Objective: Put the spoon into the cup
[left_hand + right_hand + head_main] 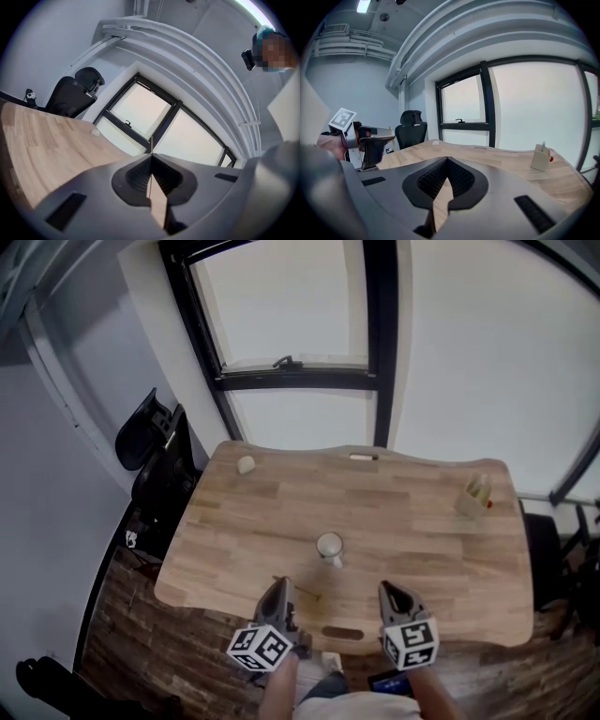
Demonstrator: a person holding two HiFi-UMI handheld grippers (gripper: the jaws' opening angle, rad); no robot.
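Observation:
A white cup [329,546] stands upright near the middle of the wooden table [422,521]. My left gripper [277,587] hovers over the table's front edge, a short way front-left of the cup, shut on a thin golden spoon [152,145] that sticks up between its jaw tips. The right gripper view shows the same spoon [395,147] as a slim, near-upright stick at the left gripper [370,140]. My right gripper [388,591] hangs front-right of the cup, jaws closed together with nothing in them [447,160]. Neither gripper view shows the cup.
A beige holder [474,495] with a red bit stands at the table's back right. A small pale lump [246,464] and a flat pale piece [362,457] lie along the back edge. A black office chair [155,442] stands at the left, and windows are behind the table.

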